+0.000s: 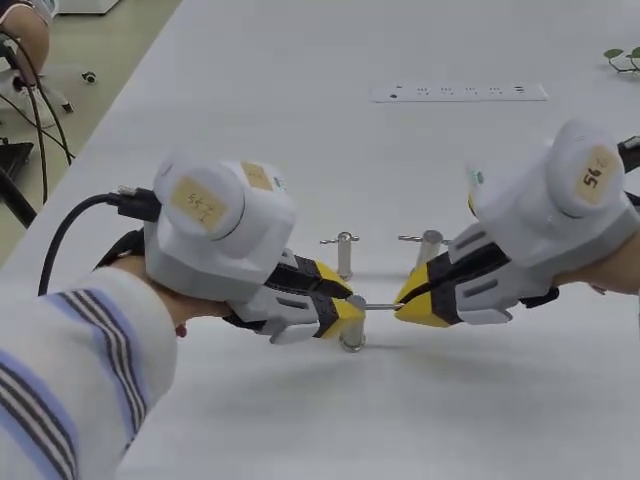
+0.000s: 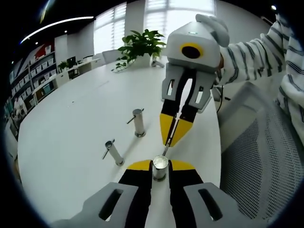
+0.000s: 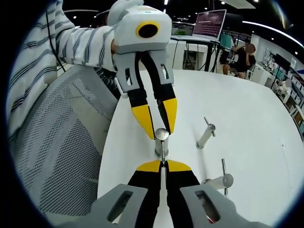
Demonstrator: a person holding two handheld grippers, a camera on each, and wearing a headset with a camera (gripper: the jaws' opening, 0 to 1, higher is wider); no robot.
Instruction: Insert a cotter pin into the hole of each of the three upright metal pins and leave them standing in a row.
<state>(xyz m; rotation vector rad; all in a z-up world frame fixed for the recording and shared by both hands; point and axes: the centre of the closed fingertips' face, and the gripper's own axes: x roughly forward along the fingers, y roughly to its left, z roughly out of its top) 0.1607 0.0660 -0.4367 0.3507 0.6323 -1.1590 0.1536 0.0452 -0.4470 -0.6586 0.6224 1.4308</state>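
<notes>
My left gripper (image 1: 345, 318) is shut on an upright metal pin (image 1: 352, 336) at the middle of the white table (image 1: 300, 120). My right gripper (image 1: 404, 302) faces it, shut on a thin cotter pin (image 1: 381, 306) whose tip meets the metal pin's head. In the left gripper view the metal pin (image 2: 160, 167) stands between my fingers, with the cotter pin (image 2: 166, 149) coming from the right gripper (image 2: 171, 138). In the right gripper view the cotter pin (image 3: 162, 153) reaches the metal pin (image 3: 161, 141). Two more metal pins (image 1: 345, 254) (image 1: 430, 246) stand behind, each with a cotter pin through it.
A white power strip (image 1: 460, 92) lies further back on the table, and a plant (image 1: 625, 58) sits at the far right edge. A black cable (image 1: 70, 225) trails from the left gripper. A mesh chair (image 2: 256, 156) stands by the table's near edge.
</notes>
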